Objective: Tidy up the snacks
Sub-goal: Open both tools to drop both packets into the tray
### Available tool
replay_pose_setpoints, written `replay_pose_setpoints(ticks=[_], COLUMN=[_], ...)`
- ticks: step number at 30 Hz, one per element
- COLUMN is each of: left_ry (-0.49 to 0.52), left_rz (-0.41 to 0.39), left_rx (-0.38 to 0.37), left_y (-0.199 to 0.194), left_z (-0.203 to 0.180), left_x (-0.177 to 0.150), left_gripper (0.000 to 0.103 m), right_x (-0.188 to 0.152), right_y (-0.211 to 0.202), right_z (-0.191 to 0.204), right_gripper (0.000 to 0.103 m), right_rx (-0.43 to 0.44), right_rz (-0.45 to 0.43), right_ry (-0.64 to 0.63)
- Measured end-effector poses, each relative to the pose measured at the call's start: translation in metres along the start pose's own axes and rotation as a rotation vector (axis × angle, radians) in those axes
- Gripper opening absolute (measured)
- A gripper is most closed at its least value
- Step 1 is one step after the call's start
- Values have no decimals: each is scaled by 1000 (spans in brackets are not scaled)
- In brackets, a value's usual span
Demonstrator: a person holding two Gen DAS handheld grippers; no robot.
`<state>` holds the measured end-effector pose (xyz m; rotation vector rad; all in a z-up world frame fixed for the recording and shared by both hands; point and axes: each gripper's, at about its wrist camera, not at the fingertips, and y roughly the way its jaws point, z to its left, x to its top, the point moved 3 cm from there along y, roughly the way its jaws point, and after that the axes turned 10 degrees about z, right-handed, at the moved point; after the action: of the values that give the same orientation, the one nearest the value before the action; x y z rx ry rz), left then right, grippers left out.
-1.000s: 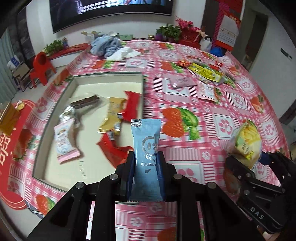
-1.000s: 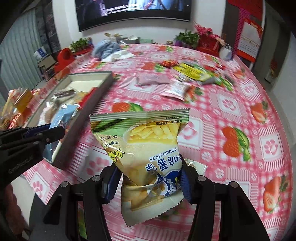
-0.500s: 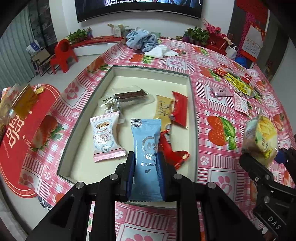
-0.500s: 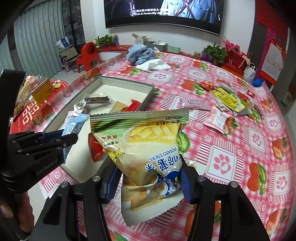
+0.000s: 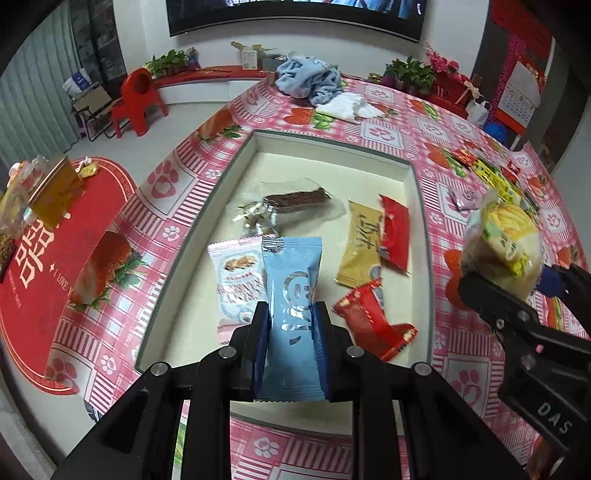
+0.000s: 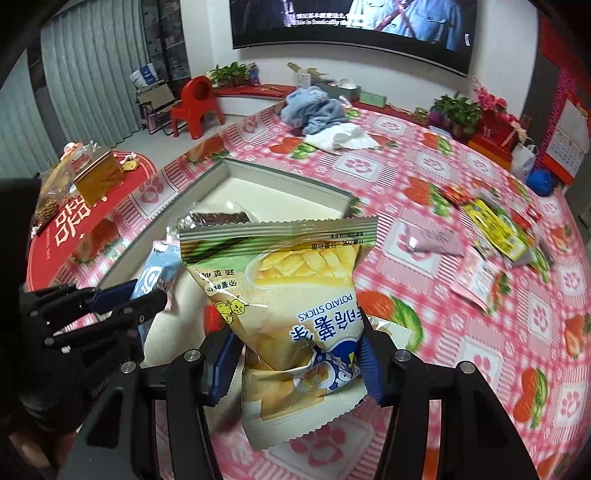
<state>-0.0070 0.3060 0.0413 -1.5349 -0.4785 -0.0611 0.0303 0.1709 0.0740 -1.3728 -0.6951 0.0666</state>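
Delivery step: left gripper (image 5: 291, 325) clamps a light-blue foil sachet (image 5: 292, 291) over the cream tray (image 5: 419, 206) at frame centre; right gripper (image 6: 295, 354) grips a yellow potato-stick bag (image 6: 284, 280). Next, lower and release.

A family living room is showing itself here. A big curved television (image 6: 351, 22) is playing on the far wall, with subtitles running across it. A round table under a pink cloth printed with strawberries and paw prints (image 5: 388, 125) is filling the middle of the room, and a heap of blue and white laundry (image 5: 314, 81) is lying at its far edge. Potted plants (image 6: 454, 110) and pink flowers are standing on the far right, a wall calendar (image 5: 521, 96) is hanging beyond them, a red plastic child's chair (image 6: 195, 107) is sitting on the far left, and a red floor mat (image 5: 44, 266) is lying on the near left.
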Motion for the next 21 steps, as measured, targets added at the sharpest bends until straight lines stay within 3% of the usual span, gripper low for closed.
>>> replay_pose_setpoints(ticks=[9, 21], left_ry=[-33, -28], left_rz=[8, 45], left_rx=[11, -9], left_y=[5, 20], left_z=[24, 28], left_x=[13, 38], left_gripper=[25, 25], right_x=[49, 68], right_y=[19, 45], right_z=[22, 26], right_gripper=[58, 58], right_rx=[31, 47], right_rz=[13, 82], right_ry=[-35, -42])
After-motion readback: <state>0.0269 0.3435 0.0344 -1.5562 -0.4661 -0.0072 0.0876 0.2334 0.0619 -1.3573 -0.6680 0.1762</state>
